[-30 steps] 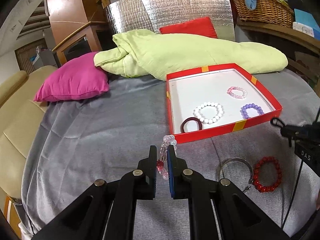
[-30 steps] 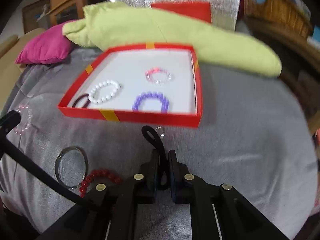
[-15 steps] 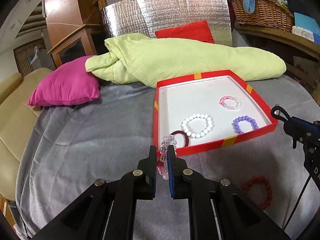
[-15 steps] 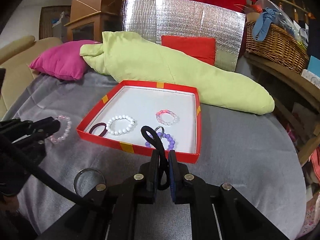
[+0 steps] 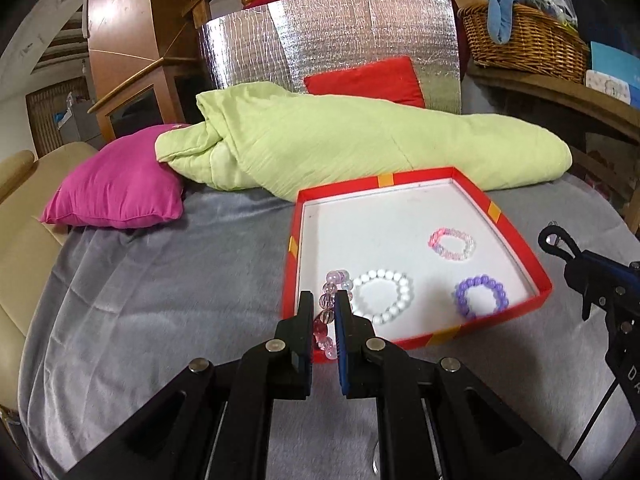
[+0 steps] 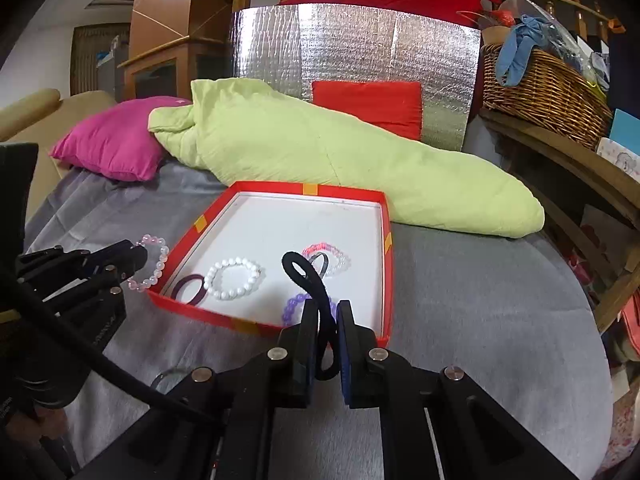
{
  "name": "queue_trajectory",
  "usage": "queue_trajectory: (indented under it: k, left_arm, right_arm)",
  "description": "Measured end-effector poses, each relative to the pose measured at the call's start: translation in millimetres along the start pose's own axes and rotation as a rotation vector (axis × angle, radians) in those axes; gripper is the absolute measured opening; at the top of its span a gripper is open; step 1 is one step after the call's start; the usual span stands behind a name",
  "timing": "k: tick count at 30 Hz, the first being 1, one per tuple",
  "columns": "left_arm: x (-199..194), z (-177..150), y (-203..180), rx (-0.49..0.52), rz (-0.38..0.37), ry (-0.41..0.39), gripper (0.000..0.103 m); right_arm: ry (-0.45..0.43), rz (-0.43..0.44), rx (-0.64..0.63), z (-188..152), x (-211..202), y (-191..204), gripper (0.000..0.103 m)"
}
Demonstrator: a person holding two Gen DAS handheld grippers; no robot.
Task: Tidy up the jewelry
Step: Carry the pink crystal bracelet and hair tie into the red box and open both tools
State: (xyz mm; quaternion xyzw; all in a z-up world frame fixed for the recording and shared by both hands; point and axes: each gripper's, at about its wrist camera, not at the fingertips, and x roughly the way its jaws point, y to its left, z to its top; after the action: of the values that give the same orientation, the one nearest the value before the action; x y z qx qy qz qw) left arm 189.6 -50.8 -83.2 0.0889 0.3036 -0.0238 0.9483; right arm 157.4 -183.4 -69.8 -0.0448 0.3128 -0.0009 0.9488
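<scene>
A red tray with a white floor lies on the grey blanket. It holds a white bead bracelet, a purple one, a pink one and a dark hair tie. My left gripper is shut on a pink and clear bead bracelet, hanging above the tray's near left corner. My right gripper is shut on a black hair tie, whose loop sticks up over the tray's near edge. Each gripper also shows in the other's view: left gripper, right gripper.
A light green quilt lies just behind the tray, with a magenta pillow at its left. A foil board and red cushion stand behind. A wicker basket sits on a wooden shelf at right. A silver bangle peeks out near me.
My left gripper carried the pink and clear bracelet from the blanket to the tray's near left corner. My right gripper rose with the black hair tie. The red bracelet left the left wrist view.
</scene>
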Motion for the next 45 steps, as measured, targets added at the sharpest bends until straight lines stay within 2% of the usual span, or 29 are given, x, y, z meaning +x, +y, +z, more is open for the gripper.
queue_trajectory:
  k: [8, 18, 24, 29, 36, 38, 42, 45]
  left_arm:
    - [23.0, 15.3, -2.0, -0.04, -0.034, 0.013, 0.011]
    - [67.8, 43.9, 4.3, -0.009, -0.055, -0.015, 0.011]
    - [105.3, 54.3, 6.6, -0.005, -0.146, 0.001, 0.011]
    - [133.8, 55.2, -1.0, -0.002, -0.21, 0.056, 0.011]
    - [145.5, 58.2, -18.2, 0.036, -0.277, 0.071, 0.011]
    - [150.3, 58.0, -24.6, 0.052, -0.281, 0.089, 0.017]
    - [155.1, 54.3, -27.7, 0.05, -0.281, 0.109, 0.052]
    - [152.1, 54.1, -23.2, 0.051, -0.257, 0.115, 0.055]
  right_arm:
    - [0.003, -0.014, 0.015, 13.6, 15.3, -6.1, 0.01]
    - [0.092, 0.124, 0.249, 27.8, 66.5, -45.3, 0.01]
    - [0.169, 0.213, 0.367, 22.5, 100.8, -58.4, 0.01]
    - [0.187, 0.204, 0.401, 21.5, 119.8, -63.8, 0.01]
    - [0.228, 0.196, 0.421, 18.7, 142.3, -65.9, 0.01]
    - [0.233, 0.194, 0.422, 18.2, 144.1, -65.7, 0.014]
    - [0.232, 0.181, 0.427, 19.1, 142.8, -70.0, 0.016]
    - [0.214, 0.18, 0.451, 20.7, 137.6, -76.5, 0.021]
